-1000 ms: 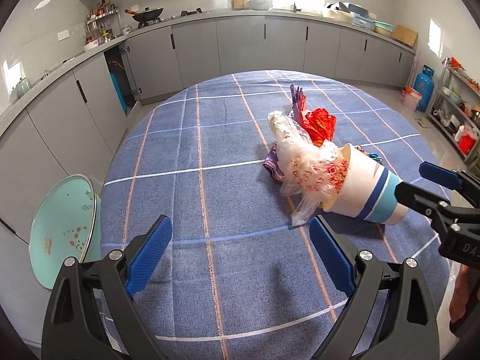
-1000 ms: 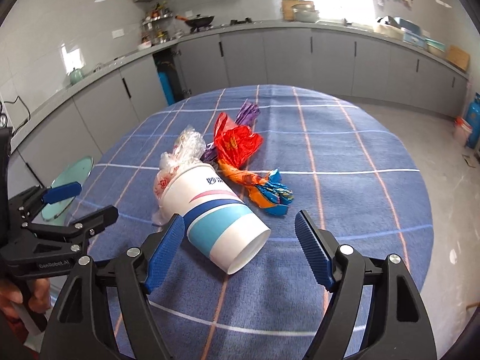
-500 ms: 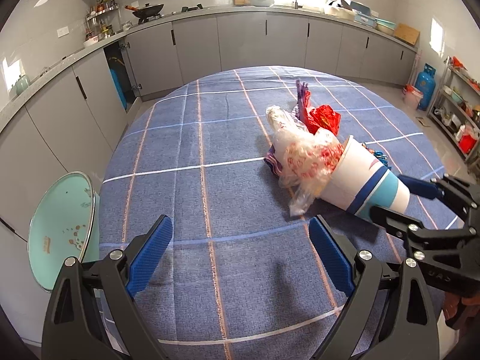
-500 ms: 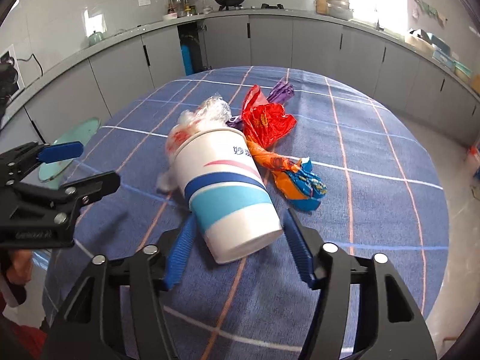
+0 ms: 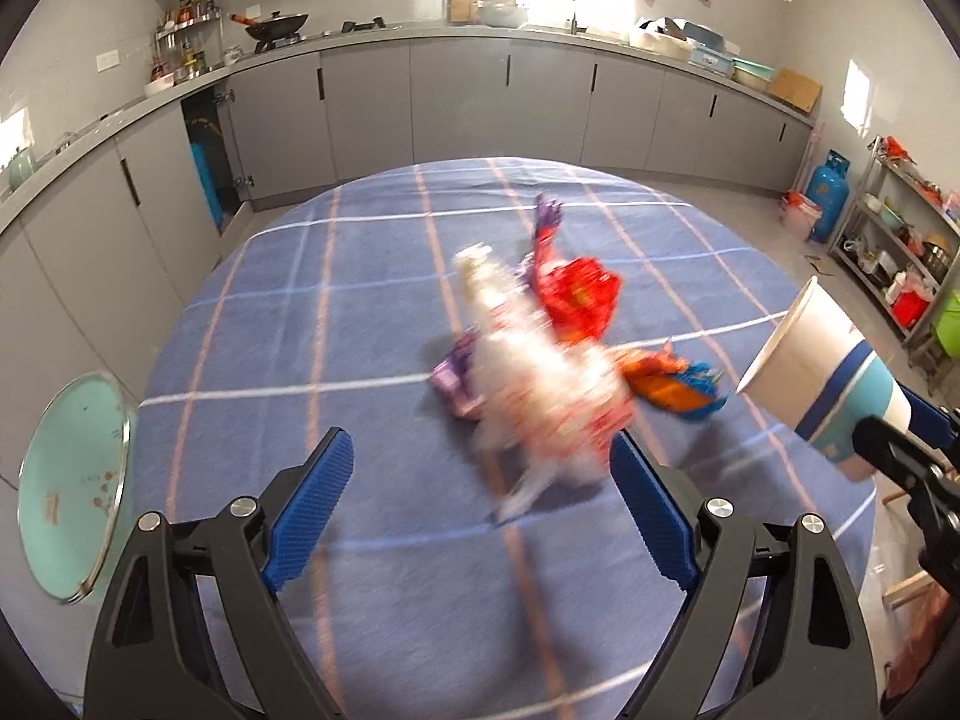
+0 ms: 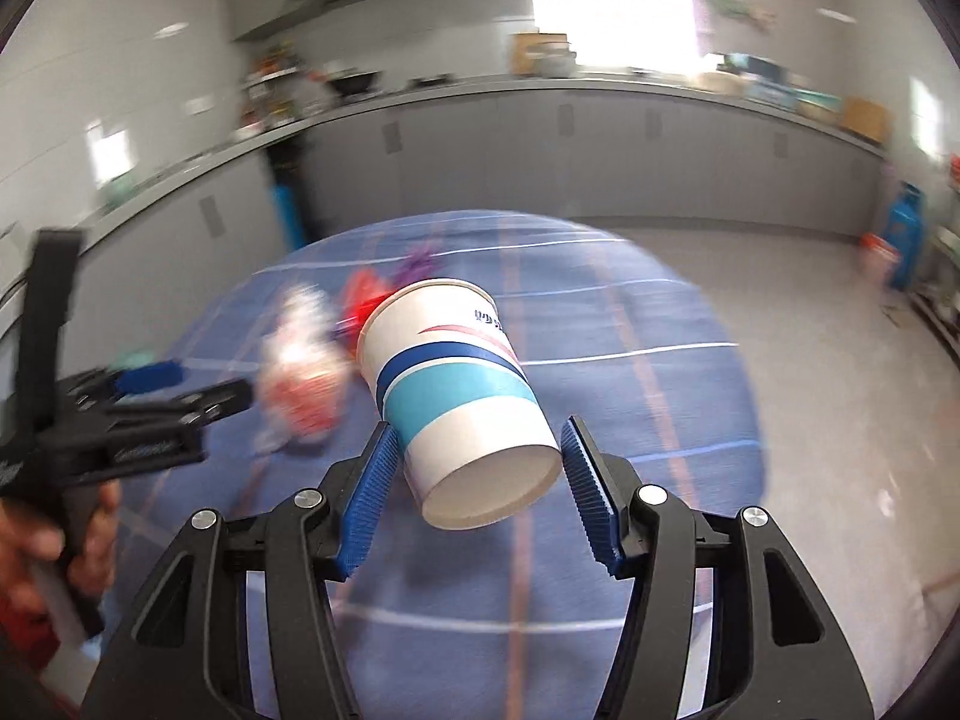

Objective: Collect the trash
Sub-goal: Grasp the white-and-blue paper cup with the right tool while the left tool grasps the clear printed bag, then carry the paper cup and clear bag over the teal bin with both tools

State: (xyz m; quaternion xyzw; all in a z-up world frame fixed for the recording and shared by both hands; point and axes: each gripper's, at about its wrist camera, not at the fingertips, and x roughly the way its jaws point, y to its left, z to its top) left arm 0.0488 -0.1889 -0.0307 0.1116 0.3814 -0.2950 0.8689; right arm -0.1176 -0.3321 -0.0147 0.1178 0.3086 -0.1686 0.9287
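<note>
Gripping paper cup point(image 6: 456, 396) w/ R gripper point(image 6: 474, 480), clear of table point(image 5: 372, 570), base toward me. Plastic bag point(image 5: 540, 396) ahead-right of L gripper point(image 5: 480, 510), jaws closing, nothing between; L nearer.

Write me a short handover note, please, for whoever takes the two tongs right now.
Right tongs: clamped on the paper cup near its base, cup lifted clear of the table, mouth pointing away.
Left tongs: holding nothing, jaws closing, low over the table just short of the clear plastic bag.
Loose on the cloth: that bag, a red wrapper, an orange-and-blue wrapper, a purple wrapper.
Done: cup picked up.
Left: bin the cup, then collect the bag and wrappers. No bin is clearly visible.
</note>
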